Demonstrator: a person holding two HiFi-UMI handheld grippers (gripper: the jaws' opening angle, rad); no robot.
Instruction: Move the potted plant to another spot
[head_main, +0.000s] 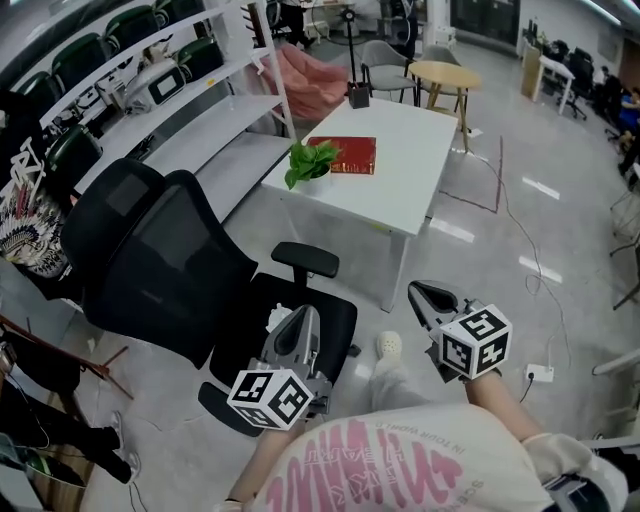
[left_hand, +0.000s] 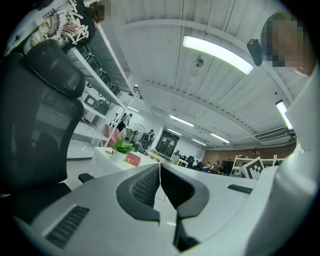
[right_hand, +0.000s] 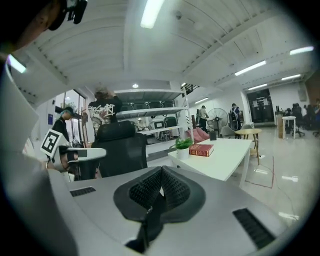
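Left hand-held gripper (head_main: 301, 322) and right hand-held gripper (head_main: 422, 294) held low, jaws together, empty, aimed toward plant (head_main: 311, 160) on surface (head_main: 412, 150), well apart.

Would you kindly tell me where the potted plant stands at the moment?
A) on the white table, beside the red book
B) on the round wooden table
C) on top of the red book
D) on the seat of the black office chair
A: the potted plant stands on the white table, right beside the red book.
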